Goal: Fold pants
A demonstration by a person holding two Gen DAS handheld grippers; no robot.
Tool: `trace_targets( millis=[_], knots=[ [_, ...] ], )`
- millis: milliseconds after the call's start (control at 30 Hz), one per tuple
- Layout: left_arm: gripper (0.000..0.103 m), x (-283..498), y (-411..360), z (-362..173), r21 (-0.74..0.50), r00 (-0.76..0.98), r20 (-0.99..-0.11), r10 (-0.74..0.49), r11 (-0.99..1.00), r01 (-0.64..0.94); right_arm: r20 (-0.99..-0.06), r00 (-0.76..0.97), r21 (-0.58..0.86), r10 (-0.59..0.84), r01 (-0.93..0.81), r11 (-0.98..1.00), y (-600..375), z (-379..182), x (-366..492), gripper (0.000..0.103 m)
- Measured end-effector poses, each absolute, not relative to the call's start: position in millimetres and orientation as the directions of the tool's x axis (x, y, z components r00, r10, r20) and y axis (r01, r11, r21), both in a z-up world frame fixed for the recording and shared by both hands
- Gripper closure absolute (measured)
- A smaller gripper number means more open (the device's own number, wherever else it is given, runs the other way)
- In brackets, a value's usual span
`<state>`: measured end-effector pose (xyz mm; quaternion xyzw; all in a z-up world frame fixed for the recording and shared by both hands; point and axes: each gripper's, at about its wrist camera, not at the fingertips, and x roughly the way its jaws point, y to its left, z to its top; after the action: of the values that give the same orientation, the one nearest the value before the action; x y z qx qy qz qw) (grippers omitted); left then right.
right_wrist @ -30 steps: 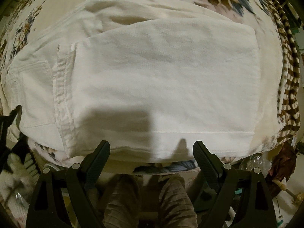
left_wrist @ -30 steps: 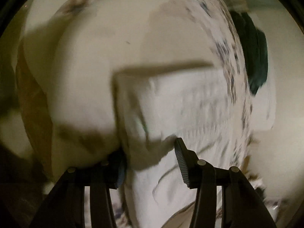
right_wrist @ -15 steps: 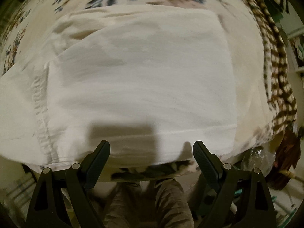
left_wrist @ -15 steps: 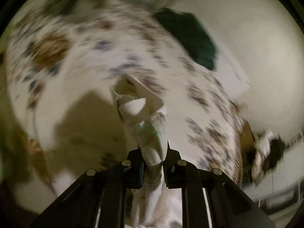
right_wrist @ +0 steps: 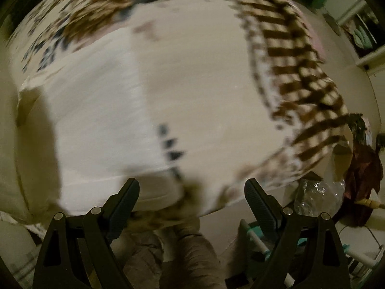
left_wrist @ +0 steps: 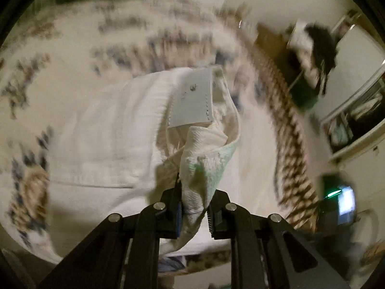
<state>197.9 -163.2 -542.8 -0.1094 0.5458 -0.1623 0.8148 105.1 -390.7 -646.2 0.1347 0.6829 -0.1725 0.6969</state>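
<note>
The white pants (left_wrist: 103,139) lie on a bed covered by a floral bedspread (left_wrist: 72,55) with a brown striped border, near the edge closest to the person. They are a textured, woven white cloth; a stitched hem band runs along their near side, and a pale rectangular label (left_wrist: 192,98) shows on the inside of the lifted part. The left tool (left_wrist: 193,210) angles steeply down at the bed and pinches a bunched fold of the pants between its fingers; the jaws are easing apart a little, yet the cloth is gripped and drawn up off the bed in a crumpled peak. The right tool (right_wrist: 191,200) points straight down over the bed's edge, its fingers spread wide with nothing between them. In its view the pants (right_wrist: 96,120) lie flat at left, their right edge ending about mid-picture, with bare bedspread (right_wrist: 216,84) beyond. Below the bed edge the person's trouser legs (right_wrist: 182,255) appear. Both views are blurred.
</note>
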Motion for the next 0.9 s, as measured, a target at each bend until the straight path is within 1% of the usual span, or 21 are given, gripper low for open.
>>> trace_targets(
  millis=[100,167,200,267,300,333,367,400,433,467,533,600,700,900],
  knots=[
    [0.086,204.3,-170.9,-556.5,-0.344,0.267,-0.897,-0.354,0.935,0.085,-0.999,0.031,0.004,-0.012,0.453,0.892,-416.1,-641.5,105.8,0.012],
    [0.085,207.6,-174.1,-541.9,-0.341,0.252,-0.903,-0.348,0.937,0.070,-0.998,0.063,0.048,0.022,0.448,0.893,-426.5,-635.0,110.7,0.012],
    [0.083,207.8,-174.0,-537.1,-0.330,0.245,-0.909,-0.336,0.942,0.066,-0.996,0.080,0.073,0.042,0.443,0.893,-431.3,-631.2,114.9,0.012],
    [0.066,204.5,-173.3,-528.5,-0.292,0.232,-0.925,-0.300,0.954,0.069,-0.991,0.108,0.124,0.085,0.432,0.893,-439.9,-623.3,123.6,0.012],
    [0.052,204.2,-171.0,-522.4,-0.271,0.233,-0.931,-0.280,0.960,0.069,-0.986,0.121,0.154,0.113,0.422,0.893,-440.9,-619.2,130.5,0.012],
    [0.044,201.6,-166.1,-520.6,-0.263,0.236,-0.933,-0.272,0.962,0.067,-0.982,0.129,0.178,0.137,0.409,0.895,-440.2,-615.9,137.3,0.012],
    [0.043,202.4,-161.5,-515.5,-0.253,0.231,-0.938,-0.259,0.966,0.058,-0.979,0.135,0.195,0.153,0.397,0.897,-439.6,-613.7,143.6,0.012],
    [0.039,203.6,-154.8,-516.7,-0.242,0.229,-0.942,-0.246,0.969,0.046,-0.973,0.148,0.223,0.179,0.378,0.899,-436.3,-609.7,152.5,0.012],
    [0.032,203.9,-150.0,-515.5,-0.235,0.229,-0.944,-0.238,0.971,0.037,-0.968,0.157,0.243,0.198,0.368,0.898,-432.3,-607.3,160.5,0.012],
    [0.029,204.7,-144.9,-510.6,-0.231,0.229,-0.946,-0.231,0.973,0.029,-0.962,0.163,0.266,0.221,0.357,0.895,-427.4,-604.0,169.6,0.012],
    [0.019,205.9,-138.2,-503.6,-0.207,0.242,-0.948,-0.205,0.978,0.021,-0.949,0.172,0.310,0.265,0.337,0.889,-419.0,-605.8,178.5,0.012],
    [0.017,207.2,-130.4,-495.0,-0.164,0.264,-0.951,-0.161,0.986,0.014,-0.935,0.176,0.351,0.309,0.314,0.882,-410.4,-606.9,189.9,0.012],
    [0.017,212.3,-116.8,-493.5,-0.137,0.267,-0.955,-0.127,0.990,-0.018,-0.919,0.172,0.391,0.354,0.291,0.873,-387.3,-610.0,197.7,0.012],
    [0.017,220.9,-83.5,-513.3,-0.051,0.258,-0.966,-0.025,0.994,-0.095,-0.893,0.119,0.449,0.433,0.282,0.848,-360.0,-640.1,216.9,0.012]
  ],
)
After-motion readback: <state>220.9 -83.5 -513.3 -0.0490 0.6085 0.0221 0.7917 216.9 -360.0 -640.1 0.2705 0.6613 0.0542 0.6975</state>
